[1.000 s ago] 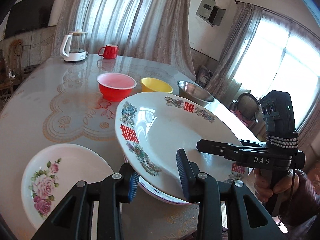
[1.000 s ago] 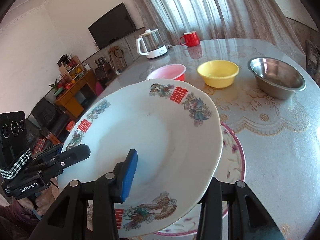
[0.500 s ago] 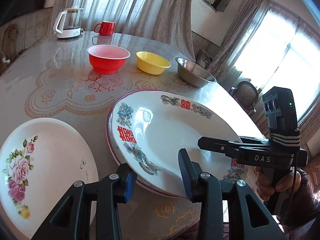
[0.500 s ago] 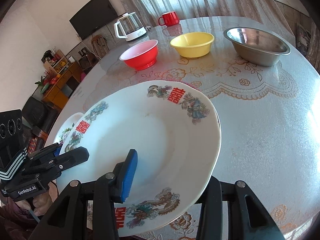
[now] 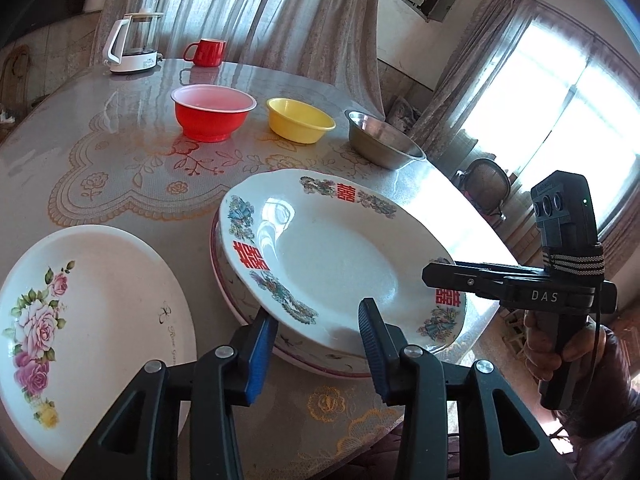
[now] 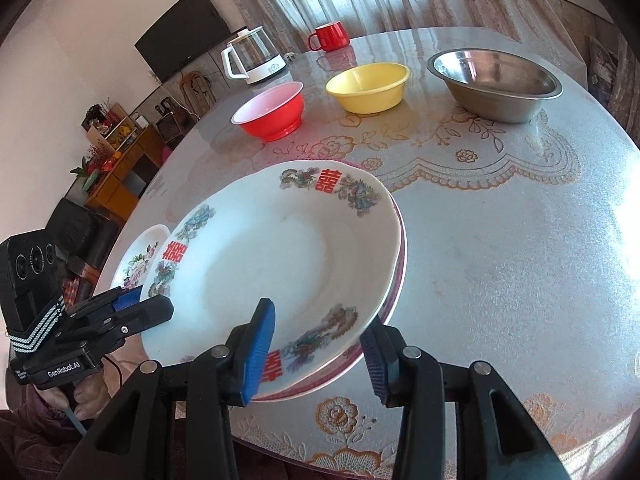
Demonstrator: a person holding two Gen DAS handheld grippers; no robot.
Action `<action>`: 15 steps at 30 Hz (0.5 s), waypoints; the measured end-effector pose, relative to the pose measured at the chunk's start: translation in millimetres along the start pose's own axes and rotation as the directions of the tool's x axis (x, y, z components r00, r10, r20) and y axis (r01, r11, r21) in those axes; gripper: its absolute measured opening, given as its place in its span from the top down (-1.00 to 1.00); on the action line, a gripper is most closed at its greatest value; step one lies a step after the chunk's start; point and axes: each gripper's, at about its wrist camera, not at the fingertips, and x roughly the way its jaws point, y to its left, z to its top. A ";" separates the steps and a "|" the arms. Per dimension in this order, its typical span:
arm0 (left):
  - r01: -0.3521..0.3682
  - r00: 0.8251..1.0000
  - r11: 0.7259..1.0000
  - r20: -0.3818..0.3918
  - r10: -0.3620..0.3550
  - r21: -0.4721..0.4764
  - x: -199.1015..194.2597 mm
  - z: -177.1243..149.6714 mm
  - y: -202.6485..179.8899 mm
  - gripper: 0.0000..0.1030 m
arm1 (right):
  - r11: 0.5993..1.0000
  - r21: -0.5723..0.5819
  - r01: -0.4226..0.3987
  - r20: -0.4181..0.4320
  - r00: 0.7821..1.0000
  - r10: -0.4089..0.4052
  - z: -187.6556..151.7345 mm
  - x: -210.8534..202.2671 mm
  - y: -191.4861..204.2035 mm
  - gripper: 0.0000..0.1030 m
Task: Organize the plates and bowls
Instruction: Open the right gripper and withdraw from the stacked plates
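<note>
A white plate with red characters and dragons (image 5: 332, 268) (image 6: 280, 264) lies on a pink-rimmed plate (image 5: 304, 354) (image 6: 394, 296) near the table's front edge. My left gripper (image 5: 316, 348) is open, its blue pads either side of the top plate's near rim. My right gripper (image 6: 320, 356) is open around the opposite rim; it also shows in the left wrist view (image 5: 460, 276). A white rose plate (image 5: 88, 320) (image 6: 136, 260) lies to the left. A red bowl (image 5: 214, 112) (image 6: 272, 114), a yellow bowl (image 5: 300, 120) (image 6: 368, 86) and a steel bowl (image 5: 382, 146) (image 6: 496, 84) stand in a row further back.
A glass kettle (image 5: 134, 42) (image 6: 254, 58) and a red mug (image 5: 206, 52) (image 6: 330, 36) stand at the table's far side. The round table (image 6: 520, 260) has a lace-pattern cover. A chair (image 5: 486, 184) stands beyond its right edge.
The dragon plate came down from a tilted, lifted hold onto the pink-rimmed plate. Both grippers have drawn back and their jaws stand wide around its rim.
</note>
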 end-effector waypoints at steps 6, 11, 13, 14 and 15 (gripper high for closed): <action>0.005 1.000 1.000 0.000 -0.005 -0.030 -5.5 -6.8 11.1 0.20 | 0.999 -0.032 -0.004 -0.039 0.999 0.003 -7.9 -10.9 -1.8 0.17; 0.012 0.998 1.000 0.055 -0.011 -0.026 -19.8 -3.9 14.5 0.18 | 0.999 -0.046 0.016 -0.020 1.000 -0.017 -7.4 -27.4 -8.2 0.17; 0.004 0.998 0.999 0.060 -0.002 -0.039 -19.2 -0.4 17.8 0.13 | 0.999 -0.023 0.030 0.012 1.000 -0.029 -1.2 -31.5 -12.8 0.17; -0.005 0.998 0.999 0.061 0.008 -0.050 -18.0 1.5 20.2 0.11 | 0.999 -0.010 0.037 0.029 0.999 -0.037 3.1 -31.7 -15.1 0.17; -0.014 0.998 0.998 0.064 0.017 -0.059 -16.4 3.3 21.6 0.02 | 0.999 0.000 0.045 0.045 0.998 -0.045 8.0 -30.6 -17.1 0.17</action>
